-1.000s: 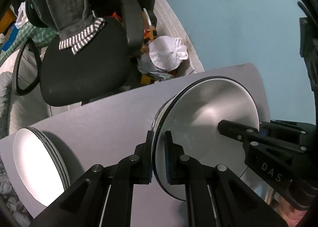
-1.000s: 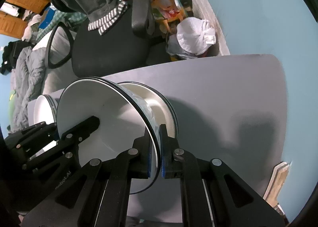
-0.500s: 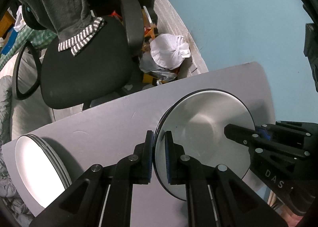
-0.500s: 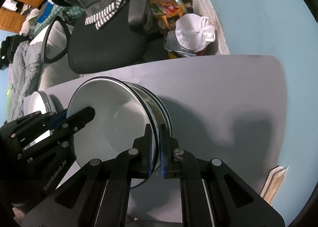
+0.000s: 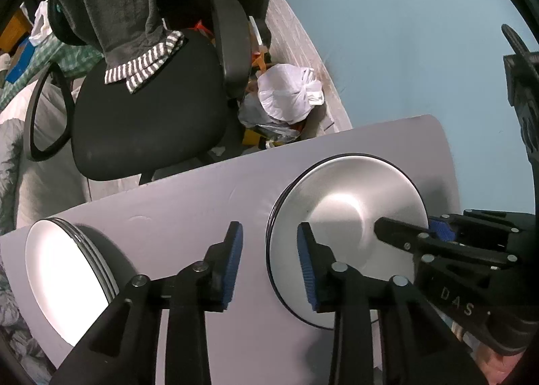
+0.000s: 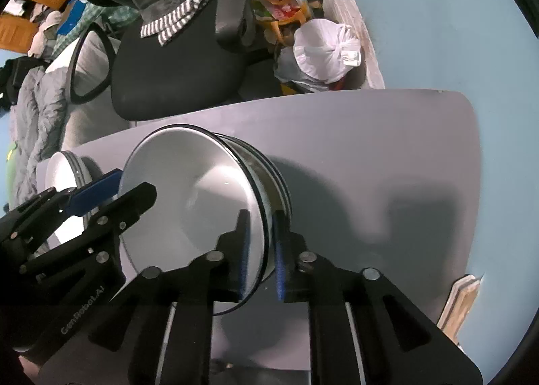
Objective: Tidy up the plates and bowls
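From your left wrist view, your left gripper stands spread, its blue pads apart and pinching nothing; the rim of the top bowl passes between the fingers without either pad clearly bearing on it; that bowl sits in a nest of bowls on the grey worktop, with your right gripper reaching in from the far side; a stack of plates lies well apart at the left end of the worktop; an office chair and a white tied bag stand beyond the edge.

From your right wrist view, your right gripper straddles the near rim of the top bowl, one finger inside the wall and one outside; a thin gap shows beside the rim, so whether it is loose or lightly nipped I cannot tell; under it the lower bowls show as stacked rims; your left gripper hovers at the opposite rim; the plates peek out behind it.

The bowls look glazed, stiff and probably brittle, so likely slick under the pads and apt to chip if dropped or knocked; take hold at the rim wall, pads square, one inside and one outside; lift straight, since a nested bowl may cling to the one below.
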